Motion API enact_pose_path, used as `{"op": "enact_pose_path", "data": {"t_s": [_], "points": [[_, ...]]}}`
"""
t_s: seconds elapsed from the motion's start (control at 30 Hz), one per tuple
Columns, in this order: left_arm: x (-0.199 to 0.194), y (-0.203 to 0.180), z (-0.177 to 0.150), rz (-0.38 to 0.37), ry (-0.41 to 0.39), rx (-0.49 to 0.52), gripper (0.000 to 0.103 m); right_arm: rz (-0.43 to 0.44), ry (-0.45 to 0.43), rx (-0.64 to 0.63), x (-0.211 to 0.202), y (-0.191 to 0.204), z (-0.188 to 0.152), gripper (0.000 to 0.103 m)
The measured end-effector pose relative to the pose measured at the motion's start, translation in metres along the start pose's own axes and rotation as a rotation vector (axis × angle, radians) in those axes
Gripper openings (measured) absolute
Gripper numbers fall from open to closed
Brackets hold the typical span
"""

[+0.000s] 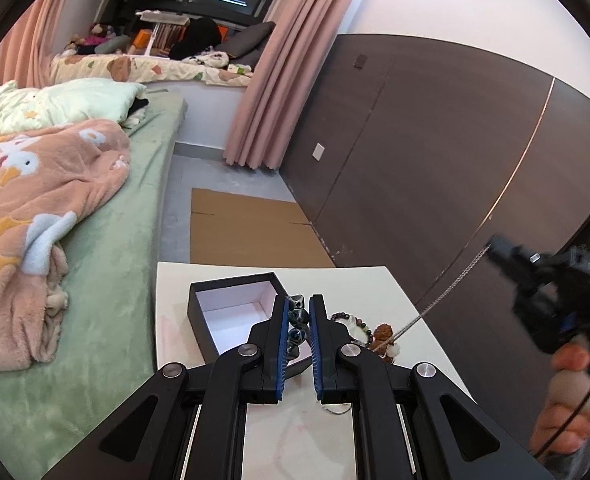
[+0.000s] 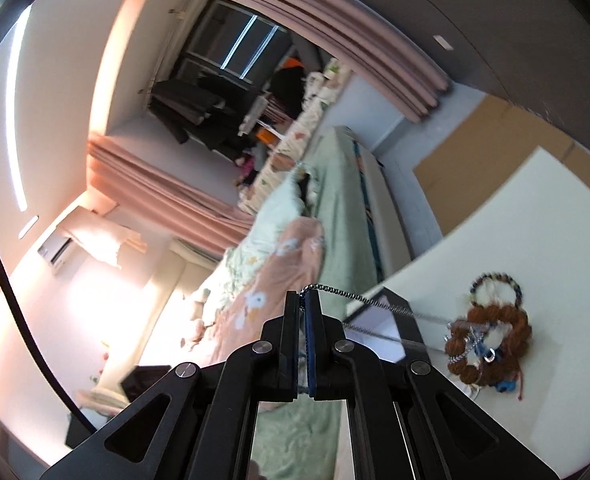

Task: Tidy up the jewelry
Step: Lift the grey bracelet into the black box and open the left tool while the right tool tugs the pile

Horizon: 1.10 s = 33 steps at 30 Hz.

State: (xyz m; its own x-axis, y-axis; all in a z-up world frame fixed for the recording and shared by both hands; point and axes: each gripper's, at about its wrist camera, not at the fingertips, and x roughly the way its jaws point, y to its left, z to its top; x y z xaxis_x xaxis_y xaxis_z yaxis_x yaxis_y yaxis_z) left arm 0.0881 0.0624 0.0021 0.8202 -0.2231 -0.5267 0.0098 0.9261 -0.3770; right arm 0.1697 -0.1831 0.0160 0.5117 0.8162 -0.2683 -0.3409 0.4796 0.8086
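Blue-padded left tongs (image 1: 299,308) are being held nearly closed around a dark beaded bracelet (image 1: 297,322), which is being gripped between the pads just above the white table (image 1: 371,284). Right beside them, on the table, an open black box (image 1: 231,316) with a white lining is sitting, its near right corner just next to the tongs. On the other side, a pile of jewelry is resting: a small-bead bracelet (image 1: 351,322) and a brown knobbly bead strand (image 1: 383,334), seen from the right wrist camera as a tangle (image 2: 489,334) of brown beads, pale beads and bits of blue.

A silver chain (image 1: 447,292) is being stretched taut from that pile up to the right tongs (image 1: 495,246), which are being carried in a hand (image 1: 575,404) off the table's edge. From their own camera, the right tongs (image 2: 303,300) are being pressed shut on the chain (image 2: 359,300), which is looping over the fingertips and running down to the pile.

Farther off, flattened cardboard (image 1: 247,228) is lying on the floor, with a green bed (image 1: 111,264) and pink blanket (image 1: 35,200) to one side.
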Motion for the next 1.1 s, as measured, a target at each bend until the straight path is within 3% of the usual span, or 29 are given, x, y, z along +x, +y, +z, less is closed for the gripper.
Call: {"op": "enact_pose_path", "data": {"t_s": [0.43,0.6,0.67,0.73,0.8,0.87,1.0,1.1], "points": [[0.011,0.007,0.003,-0.001,-0.022,-0.029,0.010,0.051,-0.079,-0.128,-0.017,0.071,0.032,0.004],[0.025,0.019,0.007,-0.011,0.014,-0.090,0.011,0.079,-0.089,-0.149,-0.016,0.070,0.027,0.004],[0.030,0.023,0.006,-0.021,0.044,-0.114,0.013,0.040,-0.072,-0.129,-0.007,0.058,0.024,0.004],[0.032,0.024,0.005,-0.027,0.063,-0.122,0.026,-0.023,-0.028,-0.089,0.004,0.040,0.022,0.004],[0.030,0.023,0.005,-0.011,0.050,-0.113,0.065,-0.087,0.032,-0.078,0.019,0.019,0.015,0.004],[0.023,0.023,0.005,0.001,0.007,-0.118,0.077,-0.158,0.162,-0.067,0.039,-0.003,0.000,0.004],[0.020,0.027,0.006,-0.039,0.009,-0.170,0.078,-0.286,0.285,0.008,0.055,-0.045,-0.013,0.004],[0.021,0.026,0.003,-0.039,0.023,-0.174,0.078,-0.382,0.260,0.016,0.044,-0.061,-0.009,0.004]]}}
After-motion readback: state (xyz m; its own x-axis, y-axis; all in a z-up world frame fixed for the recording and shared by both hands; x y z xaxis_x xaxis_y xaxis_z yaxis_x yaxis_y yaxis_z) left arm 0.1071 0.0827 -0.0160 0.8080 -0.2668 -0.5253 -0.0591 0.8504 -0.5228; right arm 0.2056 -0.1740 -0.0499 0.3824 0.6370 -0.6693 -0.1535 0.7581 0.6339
